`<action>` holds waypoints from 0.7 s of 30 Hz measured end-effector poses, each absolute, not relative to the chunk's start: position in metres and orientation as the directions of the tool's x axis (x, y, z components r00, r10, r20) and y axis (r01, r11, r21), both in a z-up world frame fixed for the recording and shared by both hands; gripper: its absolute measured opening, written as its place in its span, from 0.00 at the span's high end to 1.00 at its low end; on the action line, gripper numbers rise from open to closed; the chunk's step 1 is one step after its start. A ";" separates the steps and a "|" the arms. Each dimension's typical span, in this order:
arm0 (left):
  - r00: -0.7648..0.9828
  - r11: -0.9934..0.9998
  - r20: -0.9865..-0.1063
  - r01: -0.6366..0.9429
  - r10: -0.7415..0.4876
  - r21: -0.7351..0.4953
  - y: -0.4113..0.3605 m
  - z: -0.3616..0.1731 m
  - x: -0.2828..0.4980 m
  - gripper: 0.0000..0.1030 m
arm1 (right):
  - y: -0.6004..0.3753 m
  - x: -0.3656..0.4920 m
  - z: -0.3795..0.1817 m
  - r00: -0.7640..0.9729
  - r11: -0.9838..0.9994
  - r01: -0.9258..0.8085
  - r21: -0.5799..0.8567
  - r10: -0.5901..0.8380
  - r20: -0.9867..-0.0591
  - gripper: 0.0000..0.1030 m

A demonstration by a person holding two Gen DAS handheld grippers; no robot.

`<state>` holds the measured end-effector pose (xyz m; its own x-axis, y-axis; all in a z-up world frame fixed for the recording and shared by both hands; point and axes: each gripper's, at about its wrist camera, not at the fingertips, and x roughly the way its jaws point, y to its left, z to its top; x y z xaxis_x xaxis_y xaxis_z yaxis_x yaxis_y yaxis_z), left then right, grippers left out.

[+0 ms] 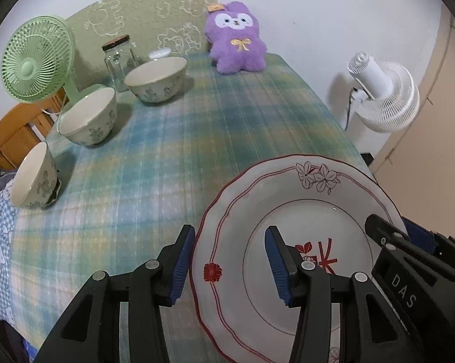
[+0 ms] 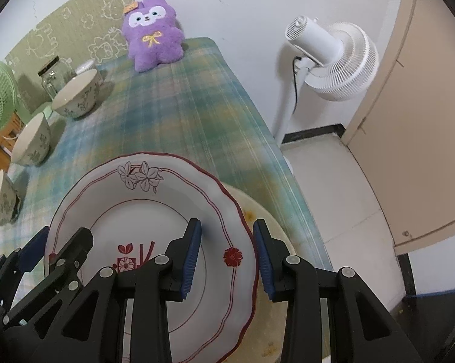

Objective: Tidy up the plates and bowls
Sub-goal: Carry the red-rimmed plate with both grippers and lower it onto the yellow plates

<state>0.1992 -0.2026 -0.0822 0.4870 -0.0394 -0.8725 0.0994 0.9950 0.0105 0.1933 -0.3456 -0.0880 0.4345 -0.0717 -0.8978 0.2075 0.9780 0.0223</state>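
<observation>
A white plate with a red scalloped rim and flower prints (image 1: 303, 211) (image 2: 130, 211) lies at the near right of the table. It rests on a cream plate (image 2: 263, 220) that shows under its right side. My left gripper (image 1: 230, 260) is open, its fingers either side of the plate's left rim. My right gripper (image 2: 227, 254) is open, its fingers either side of the right rim. Three cream bowls with grey flower prints stand along the left: far (image 1: 156, 80) (image 2: 76, 93), middle (image 1: 88, 116) (image 2: 32, 139), near (image 1: 35, 177) (image 2: 1, 198).
The table has a green-blue plaid cloth (image 1: 197, 139). A purple plush toy (image 1: 236, 37), a glass jar (image 1: 118, 60) and a green desk fan (image 1: 36, 60) stand at the back. A white standing fan (image 2: 333, 57) and a beige door (image 2: 424, 121) are right of the table.
</observation>
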 end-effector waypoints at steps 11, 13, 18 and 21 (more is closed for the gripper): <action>0.460 0.990 -0.887 0.137 -0.046 0.019 -0.214 -0.097 0.179 0.53 | -0.350 0.172 -0.101 0.432 0.974 0.225 -0.007 -0.106 -0.896 0.62; 0.467 0.990 -0.883 0.137 -0.041 0.026 -0.215 -0.098 0.179 0.53 | -0.349 0.171 -0.101 0.435 0.975 0.220 -0.017 -0.114 -0.893 0.62; 0.482 0.991 -0.876 0.129 -0.033 0.033 -0.214 -0.100 0.180 0.53 | -0.344 0.173 -0.103 0.428 0.977 0.203 -0.060 -0.144 -0.892 0.62; 0.479 0.993 -0.877 0.112 -0.035 0.021 -0.213 -0.102 0.182 0.53 | -0.343 0.176 -0.103 0.428 0.978 0.198 -0.064 -0.145 -0.892 0.62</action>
